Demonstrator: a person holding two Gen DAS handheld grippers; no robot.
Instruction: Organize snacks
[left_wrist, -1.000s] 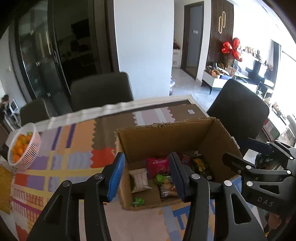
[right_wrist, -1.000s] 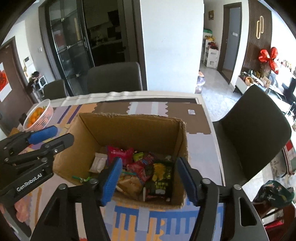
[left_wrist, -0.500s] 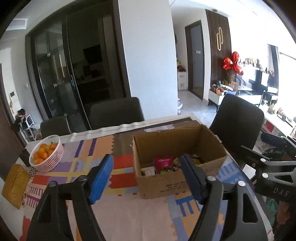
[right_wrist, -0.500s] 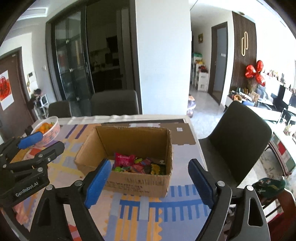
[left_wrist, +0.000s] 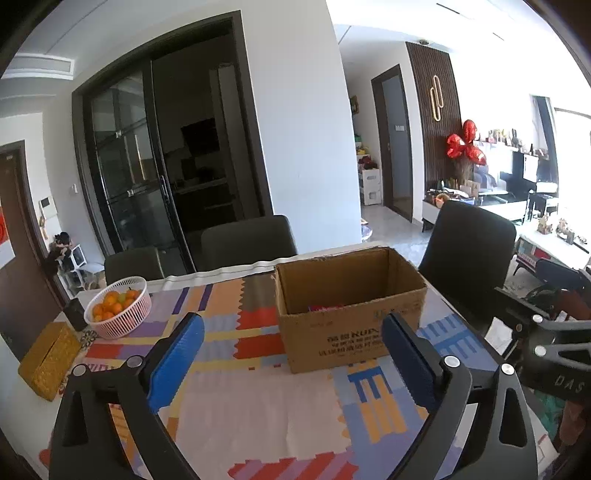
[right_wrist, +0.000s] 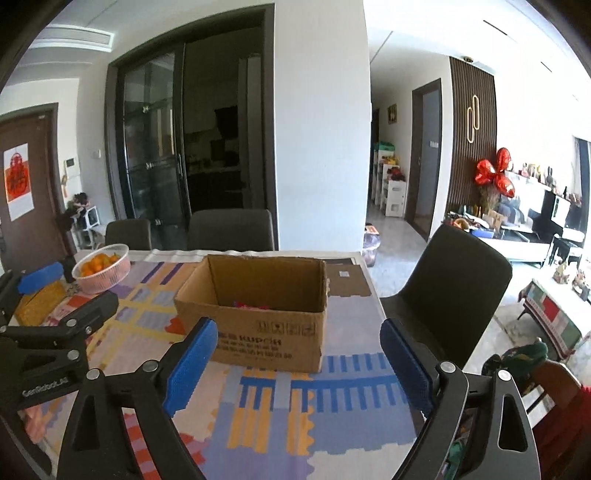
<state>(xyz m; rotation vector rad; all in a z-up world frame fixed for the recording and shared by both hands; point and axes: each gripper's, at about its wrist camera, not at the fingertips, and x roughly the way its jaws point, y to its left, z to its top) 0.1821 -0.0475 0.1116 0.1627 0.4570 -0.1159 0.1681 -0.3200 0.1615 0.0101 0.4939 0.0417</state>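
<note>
An open cardboard box (left_wrist: 351, 332) stands on the patterned tablecloth (left_wrist: 258, 406); it also shows in the right wrist view (right_wrist: 266, 339). Only a sliver of red snack packet (left_wrist: 325, 306) shows over its front wall, also in the right wrist view (right_wrist: 251, 305). My left gripper (left_wrist: 291, 354) is open and empty, held back from the box at the near side of the table. My right gripper (right_wrist: 299, 362) is open and empty, also back from the box. Each gripper shows at the edge of the other's view.
A pink basket of oranges (left_wrist: 118, 306) and a yellow woven box (left_wrist: 48, 360) sit at the table's left. Dark chairs stand behind the table (left_wrist: 247, 240) and at its right (left_wrist: 469, 251). The table's right edge (right_wrist: 376, 295) is near the box.
Both grippers have pulled back and up from over the box, and both have opened wider. The box now looks smaller and its contents are mostly hidden.
</note>
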